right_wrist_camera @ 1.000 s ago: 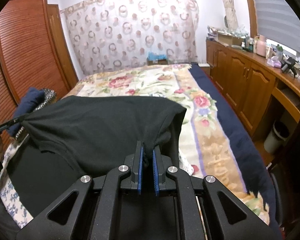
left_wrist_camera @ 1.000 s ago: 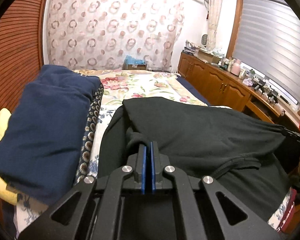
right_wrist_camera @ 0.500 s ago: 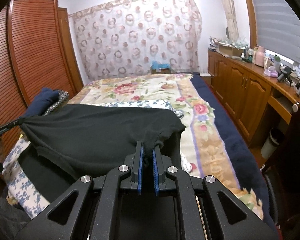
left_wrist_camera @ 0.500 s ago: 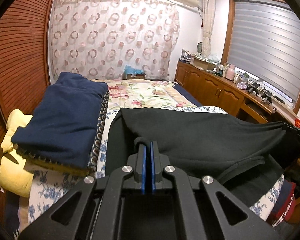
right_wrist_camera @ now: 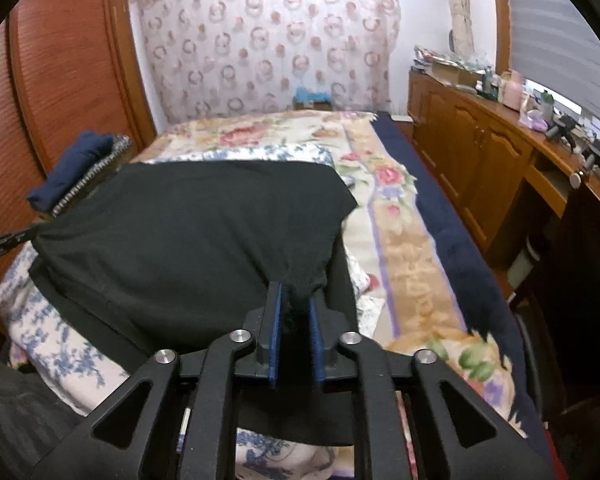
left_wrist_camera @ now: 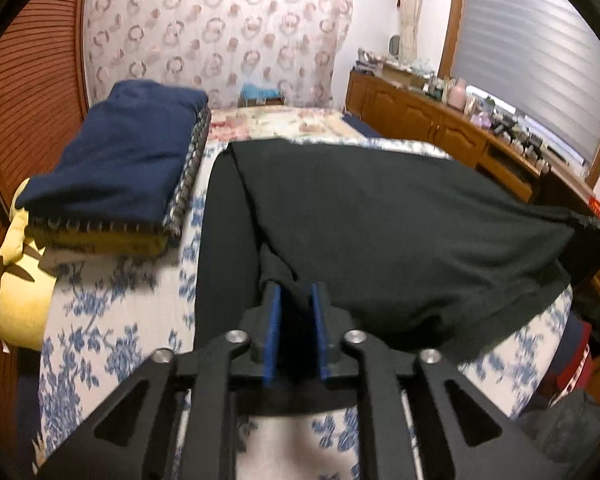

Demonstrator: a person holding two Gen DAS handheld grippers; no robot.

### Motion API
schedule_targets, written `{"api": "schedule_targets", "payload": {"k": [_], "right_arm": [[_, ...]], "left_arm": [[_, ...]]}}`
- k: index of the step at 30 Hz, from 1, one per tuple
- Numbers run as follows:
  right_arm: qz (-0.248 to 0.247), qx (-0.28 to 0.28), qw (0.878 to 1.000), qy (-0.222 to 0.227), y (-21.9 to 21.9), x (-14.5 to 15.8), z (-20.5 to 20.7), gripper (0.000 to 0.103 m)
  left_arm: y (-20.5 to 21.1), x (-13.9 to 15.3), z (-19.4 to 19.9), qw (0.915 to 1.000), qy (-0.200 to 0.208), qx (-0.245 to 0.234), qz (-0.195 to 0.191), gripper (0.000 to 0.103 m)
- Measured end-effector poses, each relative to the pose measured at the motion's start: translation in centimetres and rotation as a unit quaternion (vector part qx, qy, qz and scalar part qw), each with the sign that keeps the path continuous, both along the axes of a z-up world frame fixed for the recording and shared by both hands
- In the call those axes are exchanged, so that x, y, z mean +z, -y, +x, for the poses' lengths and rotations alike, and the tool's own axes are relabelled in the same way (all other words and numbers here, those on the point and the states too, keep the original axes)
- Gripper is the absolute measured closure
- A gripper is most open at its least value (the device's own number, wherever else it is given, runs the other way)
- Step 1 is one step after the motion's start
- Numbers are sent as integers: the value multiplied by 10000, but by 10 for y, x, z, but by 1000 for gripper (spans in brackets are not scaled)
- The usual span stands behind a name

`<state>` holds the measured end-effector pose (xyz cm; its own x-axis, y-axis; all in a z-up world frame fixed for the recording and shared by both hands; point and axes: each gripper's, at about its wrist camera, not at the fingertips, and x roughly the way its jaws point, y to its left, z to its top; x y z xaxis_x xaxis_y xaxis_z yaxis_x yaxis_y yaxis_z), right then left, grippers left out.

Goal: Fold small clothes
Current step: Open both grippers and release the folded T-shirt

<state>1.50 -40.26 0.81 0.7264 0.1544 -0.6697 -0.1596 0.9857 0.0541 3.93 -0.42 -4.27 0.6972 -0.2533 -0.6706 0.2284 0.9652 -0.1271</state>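
Note:
A black garment (left_wrist_camera: 380, 216) lies folded over on a blue-flowered white cloth (left_wrist_camera: 112, 320) on the bed, stretched between my two grippers. My left gripper (left_wrist_camera: 295, 294) is at its near left corner. Its jaws are opening, and the bunched corner still sits loosely between the blue pads (left_wrist_camera: 274, 320). My right gripper (right_wrist_camera: 295, 292) is at the near right corner of the garment (right_wrist_camera: 188, 232). Its jaws are opening too, with a wad of black cloth still in the gap. Each view shows the other gripper's tip at the garment's far corner.
A folded navy garment (left_wrist_camera: 116, 160) lies on a patterned stack, with a yellow plush (left_wrist_camera: 20, 272) to the left. The floral bedspread (right_wrist_camera: 404, 248) stretches away to the right. Wooden cabinets (right_wrist_camera: 472, 160) with clutter run along the right wall, and a wardrobe (right_wrist_camera: 60, 80) stands left.
Both grippers have carried the garment's corners toward me and down onto the flowered cloth. Their jaws, shut on the cloth before, now stand parted.

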Motion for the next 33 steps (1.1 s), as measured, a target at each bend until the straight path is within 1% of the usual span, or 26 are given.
{"api": "schedule_targets", "payload": {"k": [1, 3, 5, 6, 8, 10, 12, 14, 17, 20, 23, 24, 25, 26, 27, 30, 33], "right_arm": [[-37, -15, 10000, 35, -1, 2, 1, 86], [-118, -19, 9999, 98, -5, 4, 4, 84], [-183, 8, 9997, 161, -9, 4, 9, 80], [-184, 19, 9996, 194, -12, 5, 14, 77], [-157, 62, 9996, 234, -18, 3, 22, 63], [-113, 191, 9994, 261, -29, 0, 31, 62], [-79, 381, 9990, 216, -42, -8, 41, 61], [-85, 535, 9985, 100, -56, -20, 51, 61], [-106, 748, 9971, -61, -74, -37, 62, 61], [-242, 865, 9956, -274, -89, -55, 75, 61], [-344, 926, 9944, -385, -96, -63, 81, 61], [-377, 931, 9940, -433, -98, -66, 82, 61], [-403, 936, 9937, -458, -99, -67, 82, 61], [-443, 944, 9935, -463, -100, -67, 82, 61], [-457, 949, 9933, -472, -100, -67, 81, 61], [-427, 941, 9935, -473, -100, -69, 79, 60], [-383, 933, 9938, -464, -98, -69, 79, 57]], "left_arm": [[-1, -1, -3, 10000, -4, 11, 25, 80], [-3, -2, -7, 10000, -25, 13, 9, 76], [-6, -3, -8, 10000, -21, 69, 8, 67], [-10, -4, -8, 9999, -16, 103, 9, 66], [-16, -5, -5, 9999, -38, 167, -2, 65], [-21, -7, -3, 9998, -27, 209, 44, 64], [-22, -8, 0, 9994, -13, 315, 117, 64], [-23, -10, 3, 9993, -40, 363, 113, 64], [-20, -12, 8, 9994, -75, 323, 122, 64], [-17, -14, 16, 9996, -130, 226, 139, 64], [-15, -18, 27, 9994, -224, 201, 143, 64], [-15, -19, 30, 9994, -254, 182, 139, 66], [-15, -20, 32, 9994, -270, 160, 120, 73], [-16, -21, 35, 9994, -309, 150, 100, 78], [-15, -22, 37, 9993, -350, 136, 79, 80], [-14, -26, 40, 9989, -454, 74, 54, 81], [-11, -30, 42, 9984, -557, 34, 85, 81]]}}
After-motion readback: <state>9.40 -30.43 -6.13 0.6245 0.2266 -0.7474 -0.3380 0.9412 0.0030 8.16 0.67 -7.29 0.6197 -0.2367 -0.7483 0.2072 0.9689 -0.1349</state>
